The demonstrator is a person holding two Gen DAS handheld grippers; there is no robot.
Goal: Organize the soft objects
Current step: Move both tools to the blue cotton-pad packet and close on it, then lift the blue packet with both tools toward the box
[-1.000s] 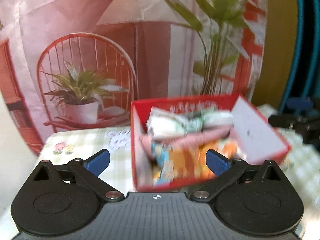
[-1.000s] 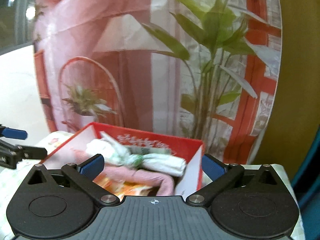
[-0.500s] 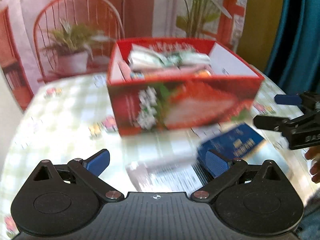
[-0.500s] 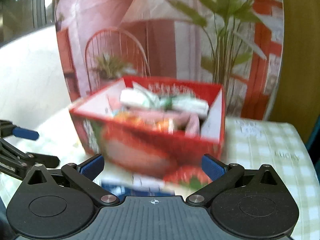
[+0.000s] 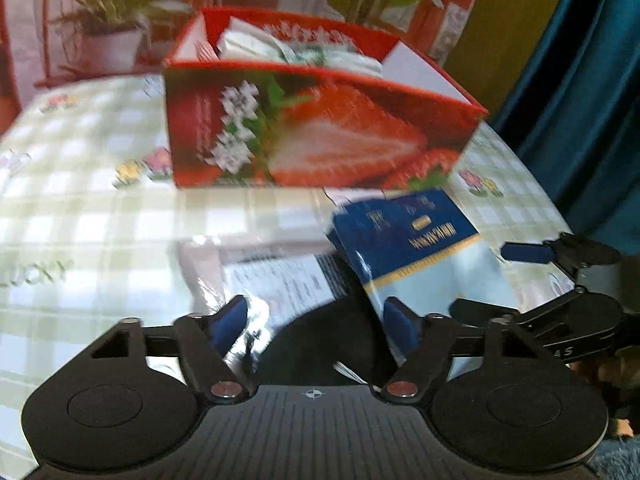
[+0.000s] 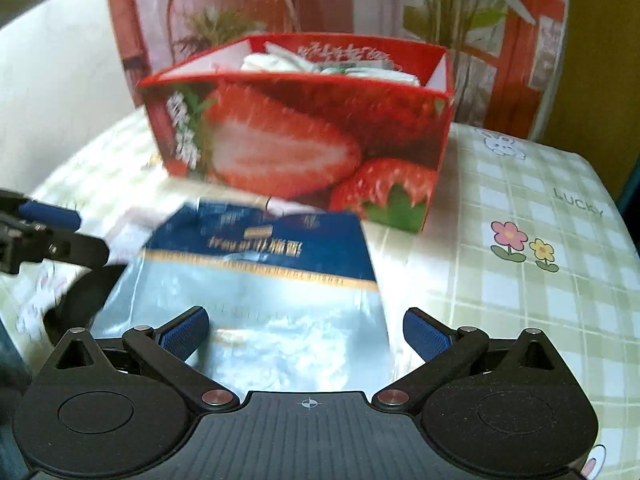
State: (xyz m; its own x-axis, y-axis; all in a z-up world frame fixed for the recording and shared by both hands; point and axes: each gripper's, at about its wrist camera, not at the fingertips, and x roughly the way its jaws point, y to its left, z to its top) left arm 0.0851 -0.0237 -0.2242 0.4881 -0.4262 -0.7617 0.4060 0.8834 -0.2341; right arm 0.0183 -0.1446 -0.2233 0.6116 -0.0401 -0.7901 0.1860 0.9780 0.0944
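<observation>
A red strawberry-print box (image 5: 320, 128) holding several soft folded cloths (image 5: 280, 46) stands on the checked tablecloth; it also shows in the right wrist view (image 6: 304, 148). In front of it lie a blue-and-silver soft packet (image 5: 420, 248) (image 6: 272, 288) and a clear-wrapped white packet with black print (image 5: 276, 280). My left gripper (image 5: 316, 322) is open, low over the packets. My right gripper (image 6: 308, 330) is open, its fingers either side of the blue-and-silver packet's near end. Neither holds anything.
The table (image 6: 540, 280) carries a green checked cloth with flower prints. A printed backdrop of a chair and plants (image 5: 120, 20) hangs behind. A blue curtain (image 5: 580, 100) hangs to the right. Each gripper shows in the other's view: the right one (image 5: 560, 280), the left one (image 6: 44, 236).
Both grippers have dropped and pulled back from above the box to low over the table in front of it. The two packets have come into view. The left jaws have narrowed somewhat.
</observation>
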